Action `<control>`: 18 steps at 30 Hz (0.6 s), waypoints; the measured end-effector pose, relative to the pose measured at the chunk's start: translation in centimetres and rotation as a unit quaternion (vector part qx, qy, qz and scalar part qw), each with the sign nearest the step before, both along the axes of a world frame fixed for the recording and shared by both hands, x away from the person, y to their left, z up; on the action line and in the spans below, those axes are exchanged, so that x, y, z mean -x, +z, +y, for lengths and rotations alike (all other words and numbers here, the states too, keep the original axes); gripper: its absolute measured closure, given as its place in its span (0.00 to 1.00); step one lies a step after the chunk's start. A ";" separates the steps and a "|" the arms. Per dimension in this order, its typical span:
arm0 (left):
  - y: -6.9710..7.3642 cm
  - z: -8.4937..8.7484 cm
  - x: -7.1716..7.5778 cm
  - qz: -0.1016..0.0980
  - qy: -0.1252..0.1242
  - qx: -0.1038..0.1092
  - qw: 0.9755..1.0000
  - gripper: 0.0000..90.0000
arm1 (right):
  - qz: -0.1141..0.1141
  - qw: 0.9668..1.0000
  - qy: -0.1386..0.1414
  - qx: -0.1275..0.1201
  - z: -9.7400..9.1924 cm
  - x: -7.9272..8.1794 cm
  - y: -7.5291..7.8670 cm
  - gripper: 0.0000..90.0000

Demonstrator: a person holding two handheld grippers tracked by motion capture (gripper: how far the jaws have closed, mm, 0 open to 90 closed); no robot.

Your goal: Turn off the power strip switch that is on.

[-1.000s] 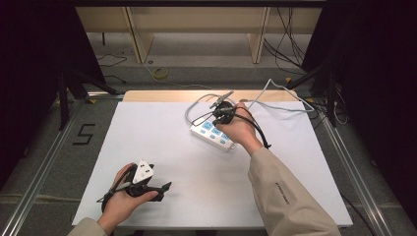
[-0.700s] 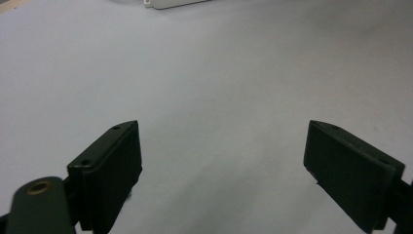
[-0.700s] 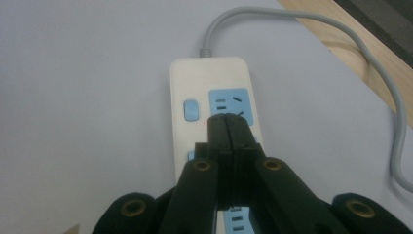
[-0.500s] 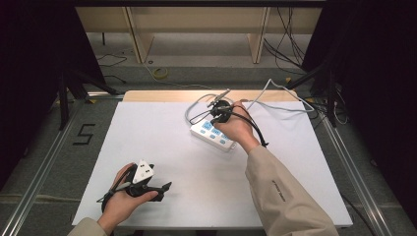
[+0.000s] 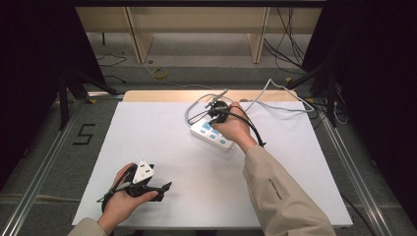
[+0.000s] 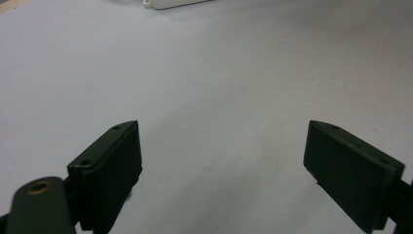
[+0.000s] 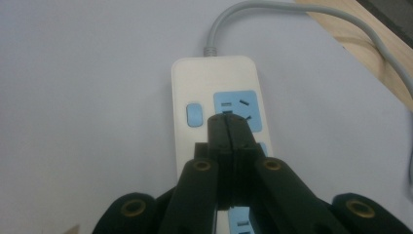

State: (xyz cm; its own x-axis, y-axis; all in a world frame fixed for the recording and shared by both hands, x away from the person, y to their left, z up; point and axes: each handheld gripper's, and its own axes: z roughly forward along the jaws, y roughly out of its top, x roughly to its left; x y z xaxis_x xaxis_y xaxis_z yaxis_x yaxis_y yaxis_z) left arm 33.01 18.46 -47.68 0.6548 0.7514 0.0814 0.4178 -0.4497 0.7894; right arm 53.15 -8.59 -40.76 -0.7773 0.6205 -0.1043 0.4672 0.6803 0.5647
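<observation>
A white power strip [image 5: 201,131] with blue sockets lies on the white table at back centre, its grey cable [image 5: 275,93] running off to the back right. My right gripper [image 5: 217,111] hangs over the strip's far end. In the right gripper view its jaws [image 7: 228,124] are pressed together with nothing between them, tips just above a blue socket [image 7: 242,104] and beside the blue switch [image 7: 194,114]. My left gripper [image 5: 163,188] rests near the table's front left, jaws wide apart [image 6: 221,141] over bare tabletop, holding nothing. The strip's edge [image 6: 178,3] lies far ahead of it.
The white table sheet [image 5: 162,147] ends at a wooden strip [image 5: 162,95] along the back edge. Grey and black cables [image 5: 194,110] loop behind the power strip. Metal rails [image 5: 44,162] run along both sides of the table.
</observation>
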 end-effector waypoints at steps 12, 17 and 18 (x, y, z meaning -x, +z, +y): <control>0.0 0.0 0.0 0.000 0.000 0.001 1.000 0.15 | 0.007 1.000 0.000 0.002 0.5 -0.4 -0.6 1.00; 0.0 0.0 0.0 0.000 0.000 0.001 1.000 0.15 | 0.009 1.000 0.001 0.003 0.7 -0.6 -0.7 1.00; 0.0 0.0 0.0 0.001 0.000 0.001 1.000 0.15 | 0.008 1.000 0.001 0.004 0.8 -0.7 -0.7 1.00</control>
State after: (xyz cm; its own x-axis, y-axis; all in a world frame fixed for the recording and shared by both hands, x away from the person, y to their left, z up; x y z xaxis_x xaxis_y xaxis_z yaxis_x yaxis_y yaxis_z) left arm 33.04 18.48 -47.71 0.6546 0.7518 0.0790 0.4188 -0.4477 0.7901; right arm 53.83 -7.82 -41.45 -0.7807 0.6174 -0.0963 0.4745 0.6860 0.5516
